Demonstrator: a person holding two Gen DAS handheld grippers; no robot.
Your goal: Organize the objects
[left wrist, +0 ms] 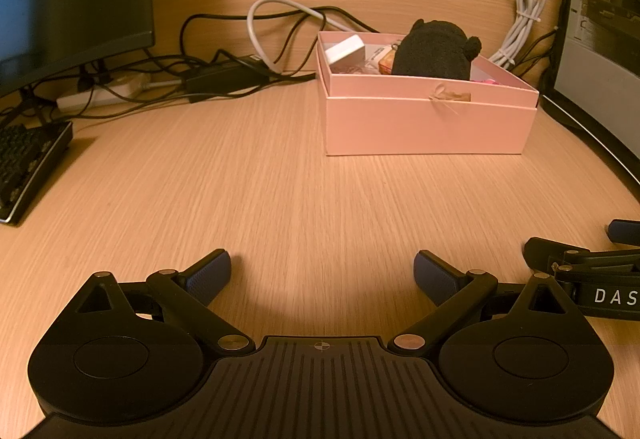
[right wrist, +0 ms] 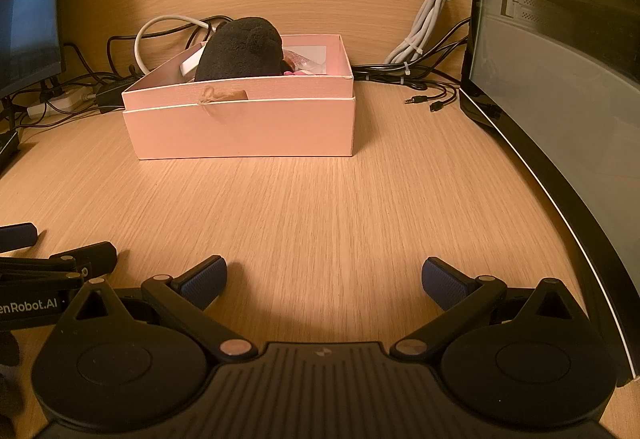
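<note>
Both grippers sit low over bare desk, side by side. Left gripper [left wrist: 322, 273]: jaws wide apart, nothing between the pads. Right gripper [right wrist: 324, 279]: likewise spread wide and empty. Each shows at the edge of the other's view, close alongside.

Task item: a pink box [left wrist: 428, 123], lidless, standing on the desk [left wrist: 280, 191] well ahead of both sets of jaws; ahead and to the right of the left jaws, ahead and slightly left of the right jaws. Inside it, a black plush toy [left wrist: 434, 53] rises above the rim; a small white block [left wrist: 345, 51] and some small wrapped items lie behind it, too small to identify.

Handling, as judged: the box looks like light card, stiff at the corners but likely to flex mid-wall; take it by a side wall near a corner, or from both ends with two grippers. The plush should be soft, light and compressible; pinch its upper body, where a grip would sink in, not slip. The white block looks hard and smooth, so grip across its flat faces.

Outward: tangled black and white cables [left wrist: 224, 67] lie beyond the jaws against the back panel, a keyboard [left wrist: 28, 167] far left of the left jaws, a computer case [right wrist: 560, 119] right of the right jaws. No loose items appear between jaws and box
</note>
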